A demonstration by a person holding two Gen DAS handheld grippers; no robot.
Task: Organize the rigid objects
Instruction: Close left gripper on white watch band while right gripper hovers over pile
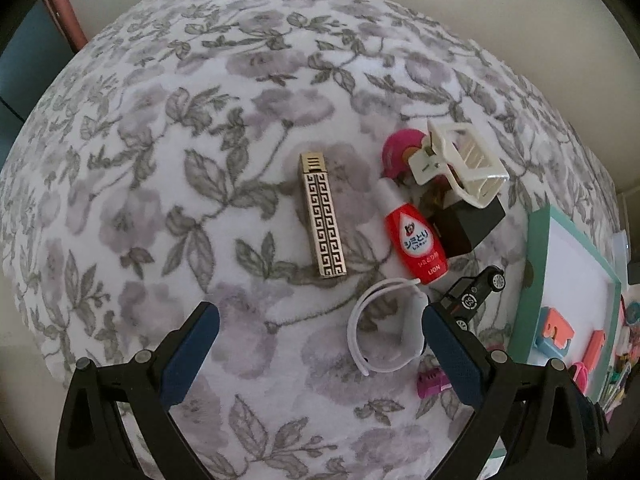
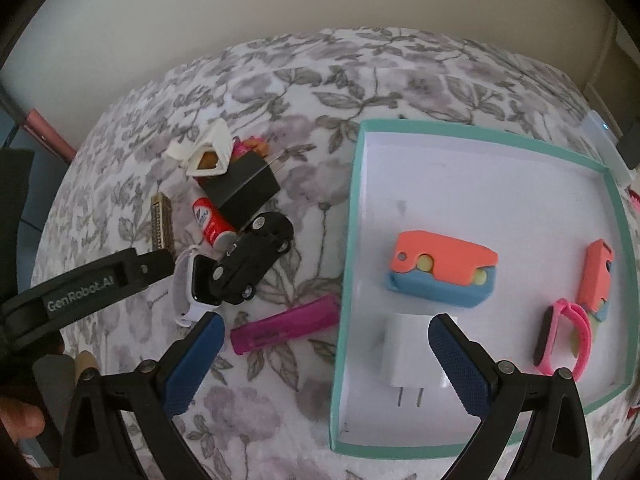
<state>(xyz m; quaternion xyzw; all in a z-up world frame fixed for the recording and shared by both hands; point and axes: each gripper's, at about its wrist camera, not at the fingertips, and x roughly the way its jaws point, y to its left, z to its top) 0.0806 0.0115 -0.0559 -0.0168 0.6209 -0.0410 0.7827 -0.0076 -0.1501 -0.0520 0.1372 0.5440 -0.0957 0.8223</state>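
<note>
Left gripper (image 1: pixel 320 350): jaws wide, holding nothing, low over the floral cloth (image 1: pixel 200 160). White smartwatch (image 1: pixel 390 326) lies just inside its right finger (image 1: pixel 450 354), touching or nearly so; can't tell which. Ahead: gold patterned lighter (image 1: pixel 323 216). Ahead-right, clutter: red LION bottle (image 1: pixel 416 240), black box (image 1: pixel 468 222) with the white hair claw (image 1: pixel 460 162) on top, something pink (image 1: pixel 398 148) behind. Black toy car (image 1: pixel 474 294) sits just outside the right finger.

Right gripper (image 2: pixel 325 356): jaws wide, empty. White charger (image 2: pixel 412 360) lies between the fingers inside the teal tray (image 2: pixel 344 240), near its front-left corner; tray wall runs between the fingers too. Further ahead in the tray: two coral-and-blue toys (image 2: pixel 440 270) (image 2: pixel 598 276), pink band (image 2: pixel 566 336) to the right. Magenta lighter (image 2: pixel 286 324) on the cloth, just ahead of the left finger (image 2: pixel 194 360).

Only the right view shows tray contents clearly and the left gripper from the side. The lighter's pattern and the bottle's label are readable only in the left view.
</note>
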